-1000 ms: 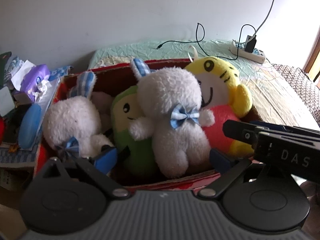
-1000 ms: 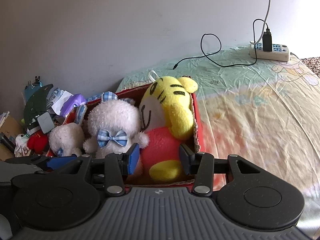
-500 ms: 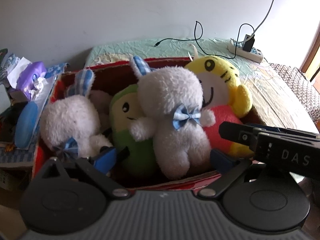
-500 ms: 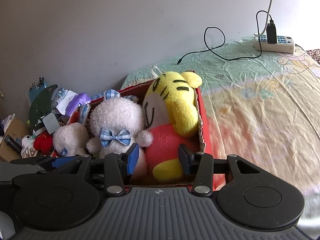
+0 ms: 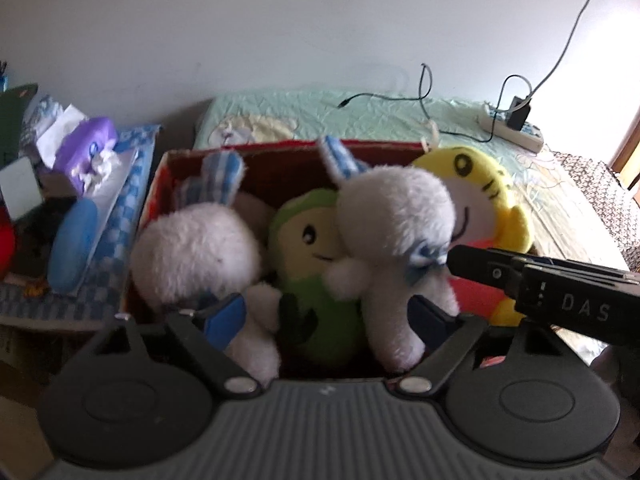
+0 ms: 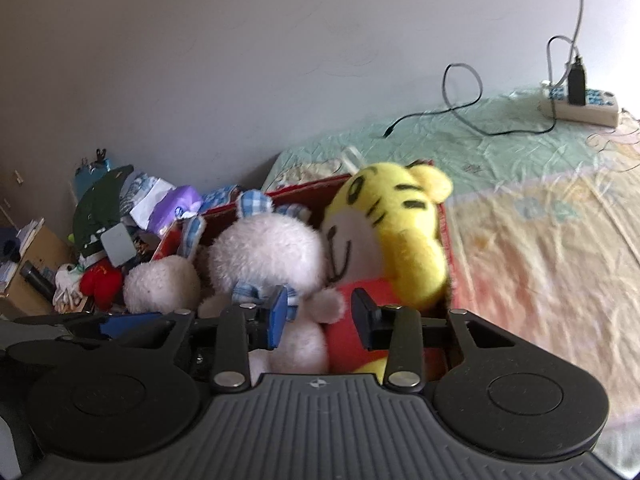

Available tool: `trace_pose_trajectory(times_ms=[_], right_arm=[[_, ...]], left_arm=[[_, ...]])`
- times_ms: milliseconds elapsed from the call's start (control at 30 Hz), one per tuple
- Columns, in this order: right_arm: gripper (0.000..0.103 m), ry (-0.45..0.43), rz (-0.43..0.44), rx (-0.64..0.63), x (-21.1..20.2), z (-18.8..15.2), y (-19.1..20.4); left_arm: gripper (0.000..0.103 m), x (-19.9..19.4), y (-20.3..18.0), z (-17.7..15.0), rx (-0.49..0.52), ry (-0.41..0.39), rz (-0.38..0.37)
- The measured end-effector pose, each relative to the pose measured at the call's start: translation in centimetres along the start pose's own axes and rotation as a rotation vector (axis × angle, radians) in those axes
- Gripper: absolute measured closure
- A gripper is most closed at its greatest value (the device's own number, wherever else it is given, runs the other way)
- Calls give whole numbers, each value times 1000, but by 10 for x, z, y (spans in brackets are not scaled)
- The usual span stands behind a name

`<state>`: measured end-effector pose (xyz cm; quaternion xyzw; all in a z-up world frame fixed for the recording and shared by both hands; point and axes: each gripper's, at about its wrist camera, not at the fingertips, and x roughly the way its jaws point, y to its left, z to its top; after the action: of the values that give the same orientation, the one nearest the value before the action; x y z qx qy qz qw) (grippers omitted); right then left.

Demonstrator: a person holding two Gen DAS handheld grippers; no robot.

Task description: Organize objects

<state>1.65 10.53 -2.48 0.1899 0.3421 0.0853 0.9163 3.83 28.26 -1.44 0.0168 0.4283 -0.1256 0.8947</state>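
A red cardboard box (image 5: 160,184) on the bed holds several plush toys: a white bunny (image 5: 192,252) at the left, a green plush (image 5: 312,264), a white bunny with a blue bow (image 5: 392,232) and a yellow tiger in red (image 5: 480,196). My left gripper (image 5: 324,316) is open, its fingers low over the box front around the green plush and bow bunny. My right gripper (image 6: 320,316) is open just before the bow bunny (image 6: 268,260) and the tiger (image 6: 396,236). It also shows in the left wrist view (image 5: 560,300) at the right.
A cluttered side area left of the box has a purple tissue pack (image 5: 88,148), a blue pouch (image 5: 72,244) and a red item (image 6: 100,280). A power strip (image 6: 580,104) with cables lies at the bed's far side. The bedsheet (image 6: 540,220) spreads to the right.
Both grippers have moved forward and down toward the box. The plush toys now sit closer and lower between the fingers. Both stay open.
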Motion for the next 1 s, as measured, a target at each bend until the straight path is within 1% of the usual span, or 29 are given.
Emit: trace_pose_trajectory(times_ms=[33, 133, 267, 367, 433, 667, 733, 1000], right_arm=[[68, 7, 6, 4, 2, 1, 0], [69, 12, 10, 7, 6, 1, 0], [74, 38, 40, 37, 11, 0, -4], [74, 50, 60, 70, 11, -1, -13], [82, 55, 76, 97, 12, -1, -18], [83, 59, 83, 70, 13, -1, -15], [83, 57, 85, 63, 13, -1, -16], [84, 47, 77, 32, 15, -3, -16]], left_arm=[[15, 1, 0, 0, 1, 2, 3], [15, -1, 0, -1, 5, -10, -3], [15, 8, -5, 0, 14, 12, 5], [15, 11, -9, 2, 33, 16, 16], [15, 13, -10, 3, 34, 23, 20], [15, 22, -13, 4, 39, 52, 7], [12, 25, -13, 3, 39, 61, 10], [9, 30, -20, 3, 70, 72, 27]])
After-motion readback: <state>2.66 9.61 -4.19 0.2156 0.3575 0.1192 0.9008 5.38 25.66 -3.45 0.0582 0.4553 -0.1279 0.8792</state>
